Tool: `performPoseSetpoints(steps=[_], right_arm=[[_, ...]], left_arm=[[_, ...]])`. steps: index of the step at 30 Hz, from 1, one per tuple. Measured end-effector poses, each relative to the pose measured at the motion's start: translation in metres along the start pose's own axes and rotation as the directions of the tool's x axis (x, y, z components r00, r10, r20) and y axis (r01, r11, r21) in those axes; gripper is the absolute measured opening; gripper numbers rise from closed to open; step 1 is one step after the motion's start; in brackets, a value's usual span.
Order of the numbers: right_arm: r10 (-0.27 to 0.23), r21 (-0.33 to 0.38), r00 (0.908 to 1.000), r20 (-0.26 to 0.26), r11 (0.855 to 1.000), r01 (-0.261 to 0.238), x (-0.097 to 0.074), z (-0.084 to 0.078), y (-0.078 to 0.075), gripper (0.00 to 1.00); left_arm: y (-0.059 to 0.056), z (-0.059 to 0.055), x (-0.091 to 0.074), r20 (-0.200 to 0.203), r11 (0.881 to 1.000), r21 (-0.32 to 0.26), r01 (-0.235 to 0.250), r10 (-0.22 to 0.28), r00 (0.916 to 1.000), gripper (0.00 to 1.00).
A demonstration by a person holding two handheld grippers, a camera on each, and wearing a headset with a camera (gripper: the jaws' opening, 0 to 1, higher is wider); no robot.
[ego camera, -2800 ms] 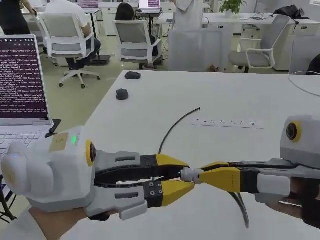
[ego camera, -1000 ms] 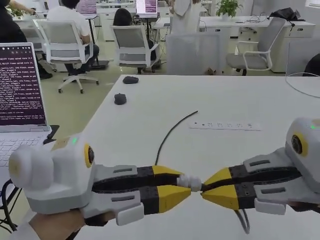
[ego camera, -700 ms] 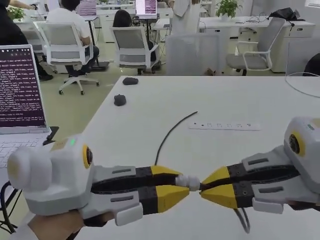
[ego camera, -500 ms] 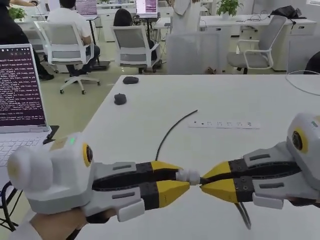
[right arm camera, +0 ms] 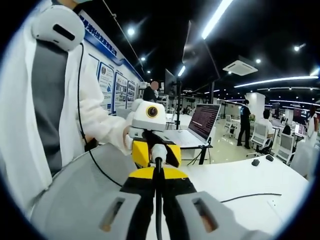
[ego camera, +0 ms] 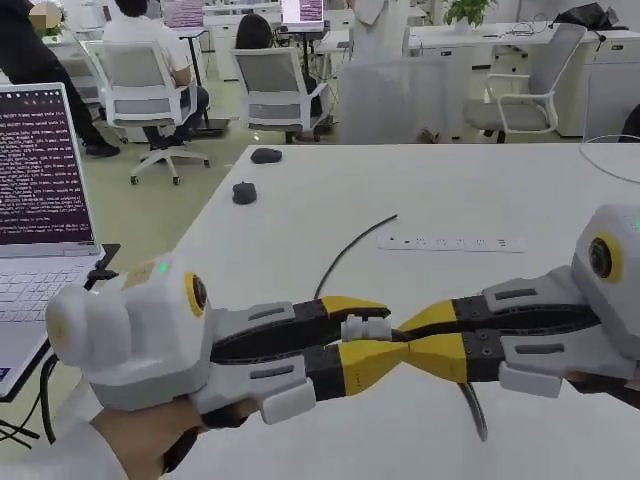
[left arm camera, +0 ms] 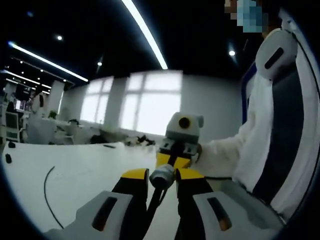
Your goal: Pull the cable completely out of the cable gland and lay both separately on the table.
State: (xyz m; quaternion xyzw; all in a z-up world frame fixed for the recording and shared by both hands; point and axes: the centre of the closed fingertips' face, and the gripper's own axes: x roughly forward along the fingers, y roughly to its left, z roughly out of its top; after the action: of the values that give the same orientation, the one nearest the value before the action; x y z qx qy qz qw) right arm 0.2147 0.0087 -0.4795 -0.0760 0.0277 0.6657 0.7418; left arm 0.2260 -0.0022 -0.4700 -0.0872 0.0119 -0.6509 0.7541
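Over the near edge of the worktop (ego camera: 520,200), my left tongs (ego camera: 385,330) are clamped on the white cable gland (ego camera: 365,328). They meet my right tongs (ego camera: 405,342) tip to tip, and those pinch the black cable (ego camera: 347,253) just beside the gland. The cable is threaded through the gland. Its far end lies across the worktop's middle, stopping near a white power strip (ego camera: 450,243). A computer mouse (ego camera: 265,154) sits by the far left corner, with a smaller dark object (ego camera: 244,192) near it along the left edge. An open laptop (ego camera: 40,170) stands beyond that edge.
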Motion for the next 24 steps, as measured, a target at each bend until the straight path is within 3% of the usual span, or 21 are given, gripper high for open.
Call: performPoseSetpoints(steps=[5,10,14,21,22,23,24], right_arm=[[-0.001,0.001,1.0,-0.01,1.0,0.001,-0.002,-0.004,0.0,0.01],[-0.012,0.002,0.9995,-0.03,1.0,0.012,-0.005,-0.011,-0.002,0.01],[-0.024,-0.018,0.9962,-0.084,1.0,0.022,-0.006,-0.025,-0.004,0.02],[-0.035,-0.029,0.9842,-0.174,0.999,0.03,-0.007,-0.057,-0.007,0.02],[-0.032,-0.03,0.9821,-0.186,0.999,0.027,-0.007,-0.061,-0.007,0.02],[-0.026,-0.03,0.9798,-0.198,0.999,0.021,-0.007,-0.067,-0.006,0.02],[-0.024,-0.027,0.9788,-0.203,0.999,0.019,-0.007,-0.07,-0.006,0.02]], left_arm=[[0.0,-0.002,0.002,0.001,1.0,0.012,-0.026,0.026,0.9997,0.17],[0.003,-0.005,-0.001,0.002,0.999,-0.015,-0.044,0.044,0.999,0.17],[0.006,-0.016,-0.005,-0.021,0.998,-0.031,-0.061,0.06,0.998,0.17],[0.01,-0.034,-0.01,-0.015,0.99,-0.088,-0.107,0.106,0.9943,0.17],[0.01,-0.038,-0.009,-0.028,0.99,-0.09,-0.11,0.108,0.9937,0.17],[0.008,-0.043,-0.008,-0.076,0.992,-0.067,-0.107,0.102,0.9919,0.17],[0.006,-0.041,-0.006,-0.07,0.994,-0.038,-0.099,0.096,0.9929,0.17]])
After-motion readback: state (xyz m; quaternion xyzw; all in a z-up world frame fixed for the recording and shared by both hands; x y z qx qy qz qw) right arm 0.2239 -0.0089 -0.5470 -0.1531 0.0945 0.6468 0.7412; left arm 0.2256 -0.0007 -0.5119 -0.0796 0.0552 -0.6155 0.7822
